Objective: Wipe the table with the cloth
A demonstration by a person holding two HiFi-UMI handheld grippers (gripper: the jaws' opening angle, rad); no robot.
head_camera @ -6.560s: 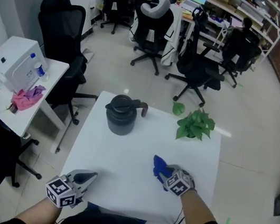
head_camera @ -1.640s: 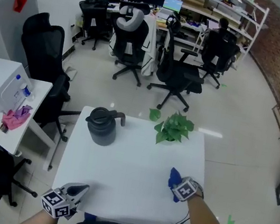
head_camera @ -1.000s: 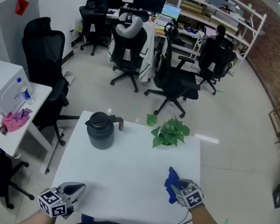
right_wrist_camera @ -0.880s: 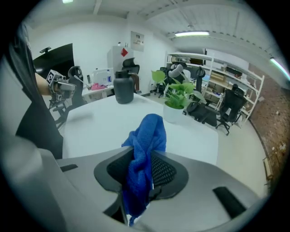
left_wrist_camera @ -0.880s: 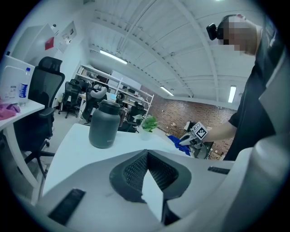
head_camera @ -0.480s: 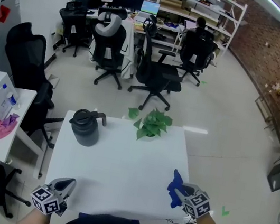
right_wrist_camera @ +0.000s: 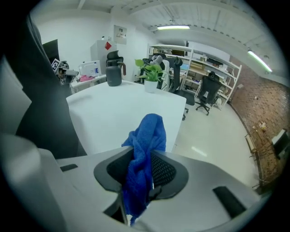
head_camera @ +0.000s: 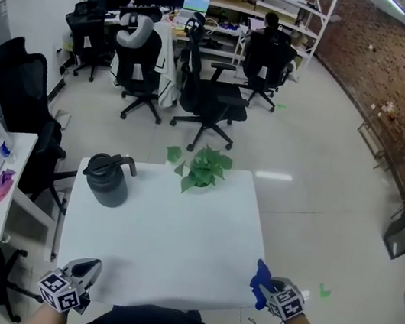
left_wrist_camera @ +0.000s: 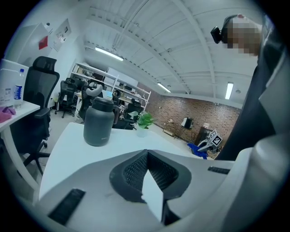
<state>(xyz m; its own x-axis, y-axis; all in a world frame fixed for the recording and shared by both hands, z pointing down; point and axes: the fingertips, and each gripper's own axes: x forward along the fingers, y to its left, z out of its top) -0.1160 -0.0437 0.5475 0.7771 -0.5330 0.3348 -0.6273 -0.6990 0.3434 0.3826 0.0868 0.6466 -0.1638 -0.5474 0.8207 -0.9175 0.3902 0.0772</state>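
Only close-up: cloth (right_wrist_camera: 147, 130) in hand-held gripper (right_wrist_camera: 146, 157)

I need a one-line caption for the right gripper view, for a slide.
Right gripper holds a blue cloth at the table's edge; jug and plant stand at the far side.

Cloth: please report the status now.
Left gripper shut, empty. Right gripper shut on cloth, at table's near right corner. Jug and plant at far side, clear of it.
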